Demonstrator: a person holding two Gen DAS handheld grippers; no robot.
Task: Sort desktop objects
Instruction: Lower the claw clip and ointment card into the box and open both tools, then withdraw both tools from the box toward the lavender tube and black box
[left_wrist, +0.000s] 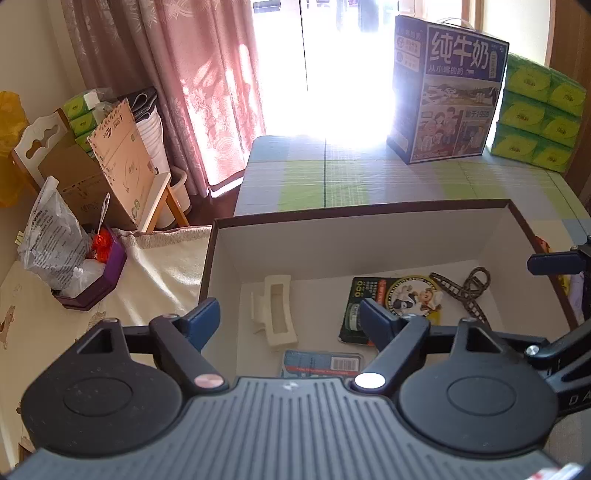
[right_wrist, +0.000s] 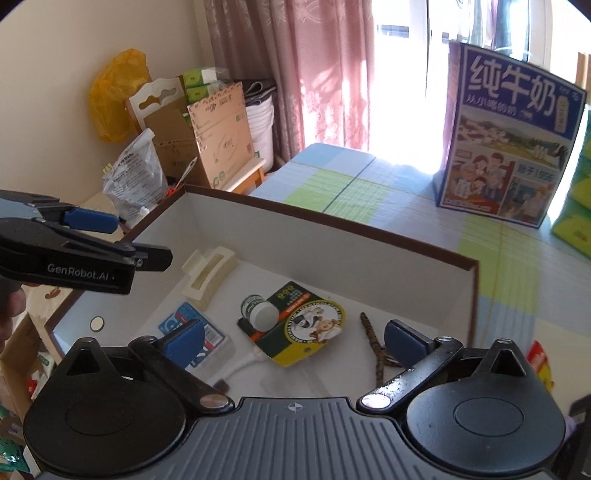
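Observation:
An open box with a brown rim (left_wrist: 362, 208) and a white inside sits on the checked cloth. In it lie a cream hair claw (left_wrist: 273, 314), a dark green pack with a round sticker (left_wrist: 391, 302), a brown patterned band (left_wrist: 465, 291) and a blue card case (left_wrist: 321, 363). My left gripper (left_wrist: 290, 319) hangs open and empty over the box's near left part. The right wrist view shows the same box rim (right_wrist: 332, 218), the hair claw (right_wrist: 208, 271), a white-capped bottle (right_wrist: 260, 312), the green pack (right_wrist: 306, 325) and the band (right_wrist: 373, 343). My right gripper (right_wrist: 293, 341) is open and empty above them.
A tall blue milk carton case (left_wrist: 447, 96) and stacked green tissue packs (left_wrist: 535, 110) stand at the back right. A purple tray with a plastic bag (left_wrist: 96, 280) lies left of the box. Cardboard boxes (left_wrist: 118, 162) crowd the back left. A red packet (right_wrist: 539, 362) lies outside the box's right wall.

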